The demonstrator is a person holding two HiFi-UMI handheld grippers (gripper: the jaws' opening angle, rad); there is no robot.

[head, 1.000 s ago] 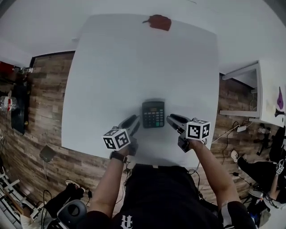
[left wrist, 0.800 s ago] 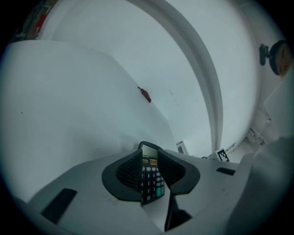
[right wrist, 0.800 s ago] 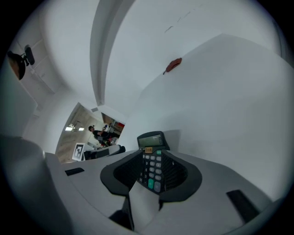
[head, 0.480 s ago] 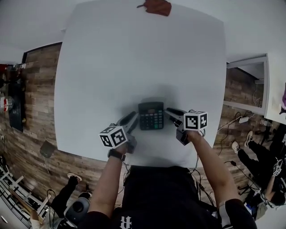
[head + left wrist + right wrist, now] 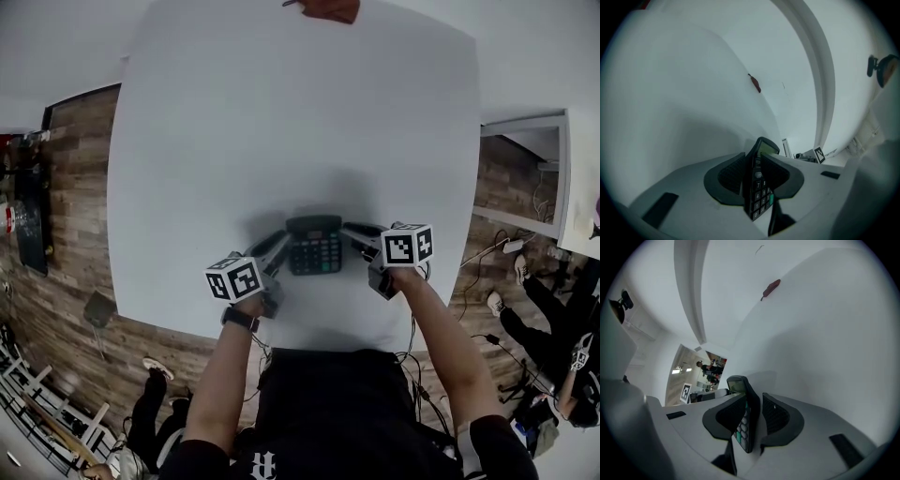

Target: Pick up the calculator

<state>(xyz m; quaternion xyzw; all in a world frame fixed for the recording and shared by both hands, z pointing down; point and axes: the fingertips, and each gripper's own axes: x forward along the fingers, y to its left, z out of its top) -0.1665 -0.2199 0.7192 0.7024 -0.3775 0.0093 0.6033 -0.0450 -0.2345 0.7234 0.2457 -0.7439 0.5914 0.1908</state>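
The dark grey rectangular calculator (image 5: 315,246) is at the near half of the white rectangular table (image 5: 281,112), short of its front edge, between the two grippers. The left gripper (image 5: 278,247) is clamped on the calculator's left edge and the right gripper (image 5: 353,232) on its right edge, each with one jaw over the keypad face and one behind.

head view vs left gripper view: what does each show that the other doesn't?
Head view only: the calculator's whole top face, the person's forearms, the wooden floor. Left gripper view only: the left claw closed on the calculator's side, seen edge-on. Both: the calculator, the white table, the red object at its far edge.
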